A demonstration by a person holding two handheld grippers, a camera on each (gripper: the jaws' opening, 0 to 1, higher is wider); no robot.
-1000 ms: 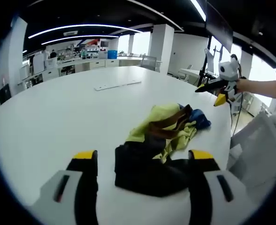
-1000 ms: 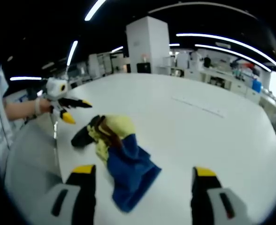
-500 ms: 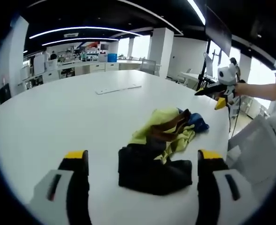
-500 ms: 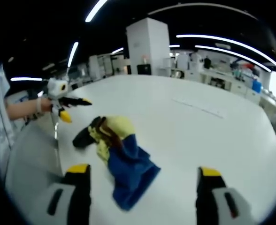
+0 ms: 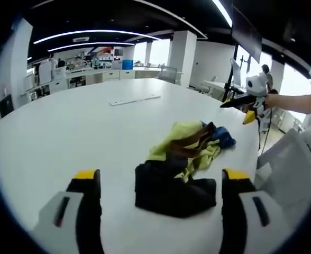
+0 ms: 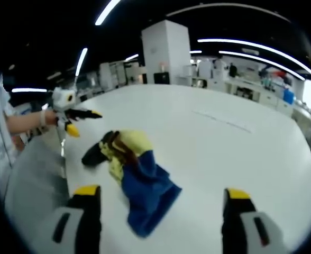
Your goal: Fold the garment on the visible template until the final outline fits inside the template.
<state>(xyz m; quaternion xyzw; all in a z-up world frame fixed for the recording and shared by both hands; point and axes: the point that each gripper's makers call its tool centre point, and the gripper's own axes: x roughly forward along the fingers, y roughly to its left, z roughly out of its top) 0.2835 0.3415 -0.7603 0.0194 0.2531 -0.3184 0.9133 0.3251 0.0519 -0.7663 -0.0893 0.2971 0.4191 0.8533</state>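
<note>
A crumpled garment lies on the white table (image 5: 65,132), near its edge. In the left gripper view its black part (image 5: 171,190) is nearest, with yellow-green cloth (image 5: 179,135) and a blue part (image 5: 224,138) behind. My left gripper (image 5: 161,177) hovers open just short of the black part, holding nothing. The right gripper view has the blue part (image 6: 145,198) nearest, then yellow (image 6: 131,144) and black (image 6: 92,154). My right gripper (image 6: 161,193) is open and holds nothing, short of the blue part. Each gripper shows across the garment in the other's view: right gripper (image 5: 240,106), left gripper (image 6: 76,120).
A thin flat white strip (image 5: 133,99) lies farther out on the table, also the strip (image 6: 223,121). The table edge (image 5: 258,153) runs close beside the garment, with a grey chair (image 5: 293,169) and a person's forearm (image 5: 295,99) beyond. Office desks and pillars stand in the background.
The jaws of both grippers have spread slightly wider, and the left view has drawn back a little. The garment has not moved.
</note>
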